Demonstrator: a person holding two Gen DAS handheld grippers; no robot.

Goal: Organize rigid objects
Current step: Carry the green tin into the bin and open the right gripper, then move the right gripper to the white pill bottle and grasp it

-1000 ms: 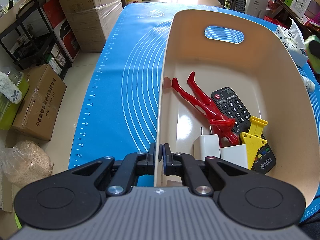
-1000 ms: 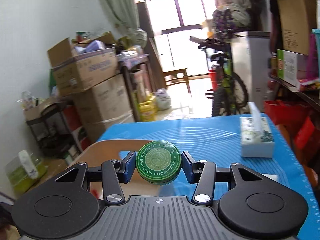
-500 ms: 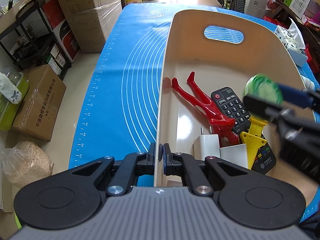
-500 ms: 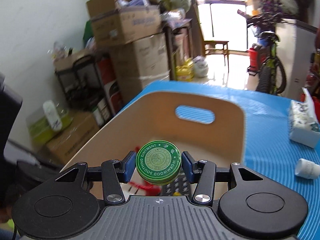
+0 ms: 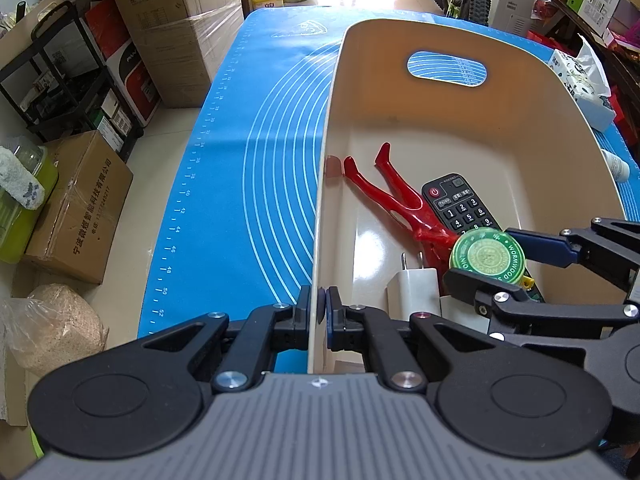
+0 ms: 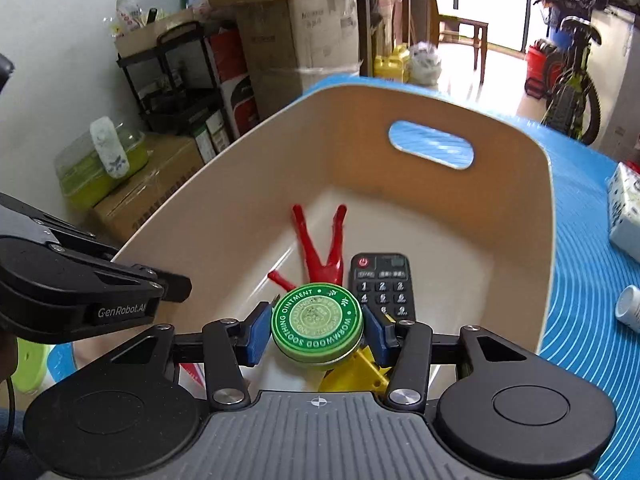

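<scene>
The right claw [image 6: 318, 330] is pinching the green ointment tin [image 6: 317, 325] across its rim, pads at 3 and 9 o'clock, hovering inside the beige bin [image 6: 550, 216] above the remote [image 6: 382, 276] and red figurine [image 6: 320, 248]. The tin is appearing rigid, light and smooth-sided, so it is likely slipping easily; gripping opposite points of the rim is looking soundest. The left claw [image 5: 318, 312] is sitting pressed together on the bin's near wall at 6 o'clock, steadying it on the blue-matted worktop [image 5: 248, 168]. A white charger [image 5: 412, 292] is lying below.
</scene>
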